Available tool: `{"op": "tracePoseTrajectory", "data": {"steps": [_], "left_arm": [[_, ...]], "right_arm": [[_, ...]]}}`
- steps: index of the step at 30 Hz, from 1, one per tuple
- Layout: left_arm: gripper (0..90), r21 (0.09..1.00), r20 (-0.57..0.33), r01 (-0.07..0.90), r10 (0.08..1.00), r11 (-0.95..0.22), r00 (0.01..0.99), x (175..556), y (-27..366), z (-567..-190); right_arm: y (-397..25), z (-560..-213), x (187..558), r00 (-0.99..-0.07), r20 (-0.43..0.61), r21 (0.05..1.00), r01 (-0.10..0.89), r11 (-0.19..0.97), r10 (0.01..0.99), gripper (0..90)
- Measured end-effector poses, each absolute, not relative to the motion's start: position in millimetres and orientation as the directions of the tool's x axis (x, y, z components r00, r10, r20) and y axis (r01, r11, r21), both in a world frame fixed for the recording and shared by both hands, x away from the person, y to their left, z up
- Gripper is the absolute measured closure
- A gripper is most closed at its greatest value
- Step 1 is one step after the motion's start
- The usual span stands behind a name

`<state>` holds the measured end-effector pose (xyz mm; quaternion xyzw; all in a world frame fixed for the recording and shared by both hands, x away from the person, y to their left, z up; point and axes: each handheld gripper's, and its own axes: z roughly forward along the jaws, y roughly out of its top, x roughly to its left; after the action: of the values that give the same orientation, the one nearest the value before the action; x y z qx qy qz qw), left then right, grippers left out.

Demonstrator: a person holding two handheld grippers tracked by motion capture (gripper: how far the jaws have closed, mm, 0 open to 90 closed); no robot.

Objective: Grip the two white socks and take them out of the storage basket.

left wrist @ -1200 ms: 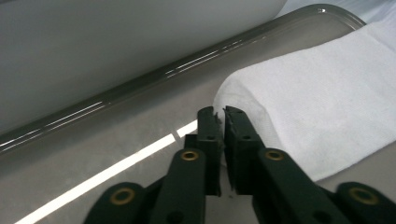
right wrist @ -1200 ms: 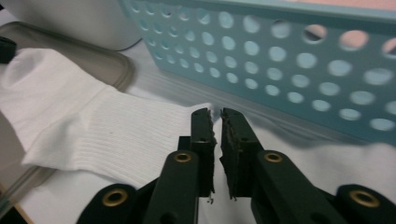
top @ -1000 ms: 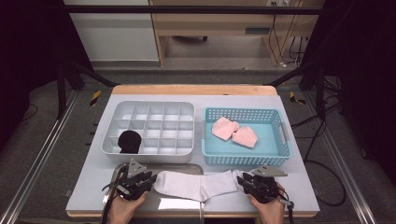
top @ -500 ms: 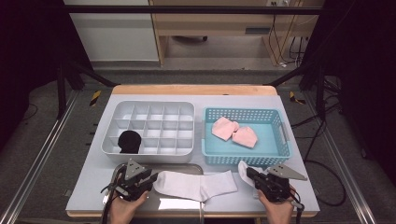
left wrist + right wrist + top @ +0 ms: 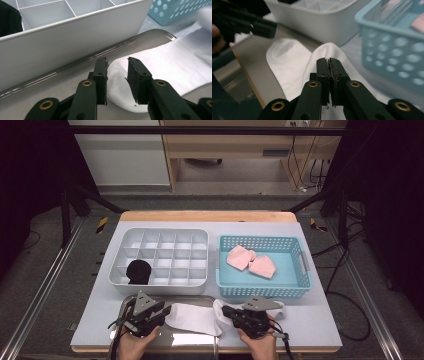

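A white sock [image 5: 192, 319] lies on a shiny metal tray [image 5: 186, 338] at the table's front edge. My left gripper [image 5: 163, 311] stands open at the sock's left end. In the left gripper view its jaws [image 5: 117, 67] straddle the sock's rounded edge [image 5: 170, 62] without closing on it. My right gripper [image 5: 227, 311] points left and is shut on the sock's other end. In the right gripper view that gripper [image 5: 329, 66] pinches a raised fold of the sock [image 5: 287, 62], doubled over towards the flat part.
A white compartment box [image 5: 165, 235] sits behind the tray, with a black bundle [image 5: 138, 271] in its front-left cell. To its right stands a blue perforated basket [image 5: 260, 292] holding two pink cloths [image 5: 250, 260]. The table edge runs just under both hands.
My right gripper has lifted the sock's right end and carried it left, folding it over. The left gripper has stayed at the sock's left end.
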<state>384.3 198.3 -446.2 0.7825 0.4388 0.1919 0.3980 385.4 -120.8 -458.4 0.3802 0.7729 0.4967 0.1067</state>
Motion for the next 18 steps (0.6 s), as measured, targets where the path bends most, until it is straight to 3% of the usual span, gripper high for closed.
{"op": "tracePoseTrajectory", "data": {"steps": [7, 18], "left_arm": [[64.5, 0.791, -0.061, 0.533, 0.828, -0.301, 0.558, 384, 194, -444], [59.2, 0.791, -0.075, 0.511, 0.774, -0.338, 0.629, 387, 164, -426]], "right_arm": [[-116, -477, 391, -0.673, 0.208, 0.819, 0.517, 0.249, 0.71, 76.9], [-182, -454, 392, -0.564, 0.177, 0.854, 0.496, 0.16, 0.806, 71.1]]}}
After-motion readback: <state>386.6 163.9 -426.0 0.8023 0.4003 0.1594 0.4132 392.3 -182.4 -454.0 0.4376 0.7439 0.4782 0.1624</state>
